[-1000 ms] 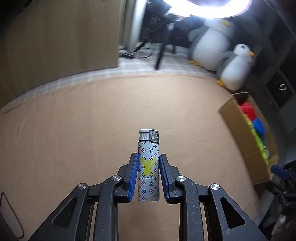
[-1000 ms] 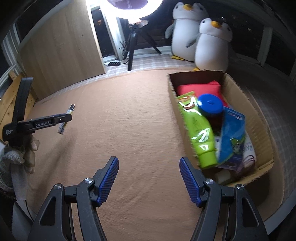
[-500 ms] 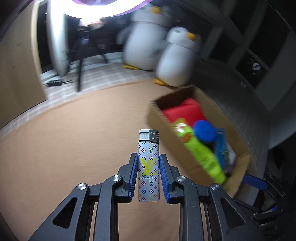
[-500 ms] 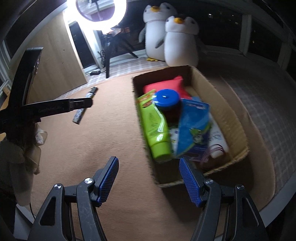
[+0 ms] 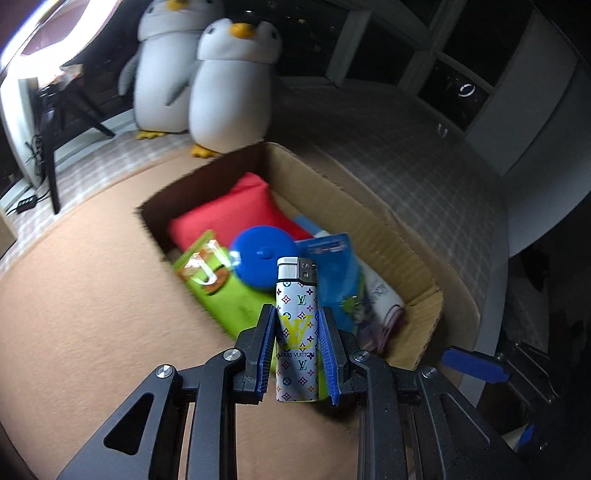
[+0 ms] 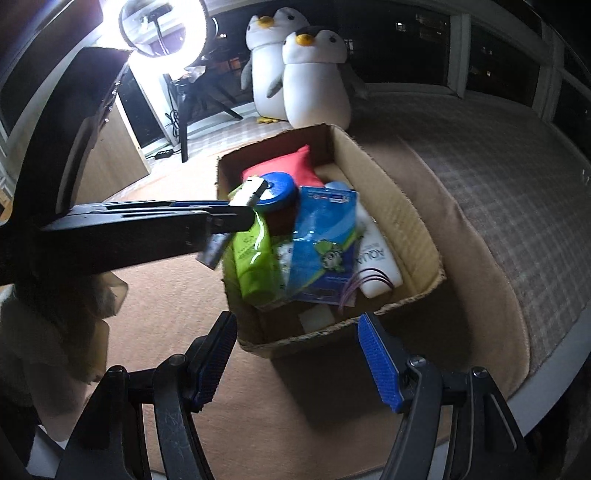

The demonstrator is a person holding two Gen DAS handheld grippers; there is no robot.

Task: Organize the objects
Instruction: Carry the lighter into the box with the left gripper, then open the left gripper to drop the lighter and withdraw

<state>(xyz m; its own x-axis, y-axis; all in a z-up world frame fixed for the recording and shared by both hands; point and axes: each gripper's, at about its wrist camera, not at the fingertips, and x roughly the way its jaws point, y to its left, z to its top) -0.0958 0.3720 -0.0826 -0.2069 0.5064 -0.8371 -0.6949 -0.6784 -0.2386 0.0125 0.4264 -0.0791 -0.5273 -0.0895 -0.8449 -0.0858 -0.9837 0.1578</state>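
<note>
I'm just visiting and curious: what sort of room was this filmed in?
Probably a home room set up for filming, at night: two plush grey-and-white penguins beside dark windows, a bright ring light on a tripod, and an open cardboard box of household items on tan carpet.

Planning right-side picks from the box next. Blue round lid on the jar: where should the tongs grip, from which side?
Grip the blue round lid across its rim from above: it faces up, topmost in the cardboard box, with packets crowding its sides. The right tongs are open, empty.
</note>
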